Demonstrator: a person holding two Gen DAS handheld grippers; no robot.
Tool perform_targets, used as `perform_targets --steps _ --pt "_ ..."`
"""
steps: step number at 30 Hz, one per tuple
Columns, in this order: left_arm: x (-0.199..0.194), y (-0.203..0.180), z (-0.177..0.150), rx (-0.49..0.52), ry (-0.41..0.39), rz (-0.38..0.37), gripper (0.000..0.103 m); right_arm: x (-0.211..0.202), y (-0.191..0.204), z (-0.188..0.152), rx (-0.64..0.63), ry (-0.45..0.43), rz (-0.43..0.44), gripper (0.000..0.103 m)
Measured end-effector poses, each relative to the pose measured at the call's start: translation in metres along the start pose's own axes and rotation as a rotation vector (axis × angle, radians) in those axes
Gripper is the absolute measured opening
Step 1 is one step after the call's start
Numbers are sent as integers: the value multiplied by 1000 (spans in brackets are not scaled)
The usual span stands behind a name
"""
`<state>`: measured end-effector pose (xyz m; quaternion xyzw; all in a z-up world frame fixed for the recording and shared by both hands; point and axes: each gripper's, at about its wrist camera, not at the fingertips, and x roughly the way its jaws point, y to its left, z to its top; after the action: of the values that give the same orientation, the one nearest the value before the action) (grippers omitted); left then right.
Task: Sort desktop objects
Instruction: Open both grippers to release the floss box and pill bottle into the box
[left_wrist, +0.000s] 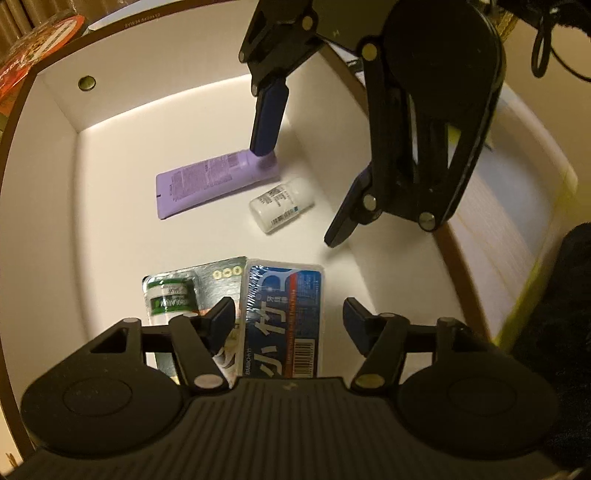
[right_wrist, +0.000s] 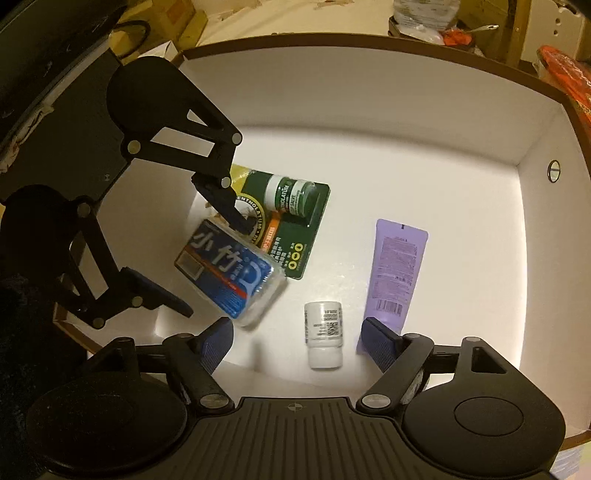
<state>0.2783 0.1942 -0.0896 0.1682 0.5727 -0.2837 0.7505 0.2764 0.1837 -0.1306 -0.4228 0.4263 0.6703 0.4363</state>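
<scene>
A white box with a brown rim (left_wrist: 55, 110) (right_wrist: 535, 122) holds all the items. A purple tube (left_wrist: 207, 181) (right_wrist: 397, 273) lies flat. Beside it lies a small white bottle (left_wrist: 280, 205) (right_wrist: 324, 332). A green blister card with a small jar (left_wrist: 173, 295) (right_wrist: 291, 206) lies next to a blue plastic case (left_wrist: 284, 314) (right_wrist: 232, 273). My left gripper (left_wrist: 288, 317) (right_wrist: 208, 262) is open, its fingers either side of the blue case. My right gripper (right_wrist: 295, 328) (left_wrist: 295, 195) is open above the white bottle, one finger (left_wrist: 267, 118) over the tube's cap end.
A round metal fitting (left_wrist: 86, 83) (right_wrist: 553, 170) sits in one box wall. An orange-red packet (left_wrist: 37, 48) (right_wrist: 565, 74) lies outside the rim. Cardboard boxes (right_wrist: 173, 14) and clutter stand beyond the far wall. A dark surface (right_wrist: 55, 92) borders the box's other side.
</scene>
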Motion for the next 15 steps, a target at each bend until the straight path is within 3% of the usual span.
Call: perform_targets --steps 6,15 --pt "-9 -1 -1 -24 5 -1 62 -5 -2 -6 12 21 -36 79" --pt "-22 -9 -1 -45 21 69 69 -17 2 -4 31 14 -81 79"
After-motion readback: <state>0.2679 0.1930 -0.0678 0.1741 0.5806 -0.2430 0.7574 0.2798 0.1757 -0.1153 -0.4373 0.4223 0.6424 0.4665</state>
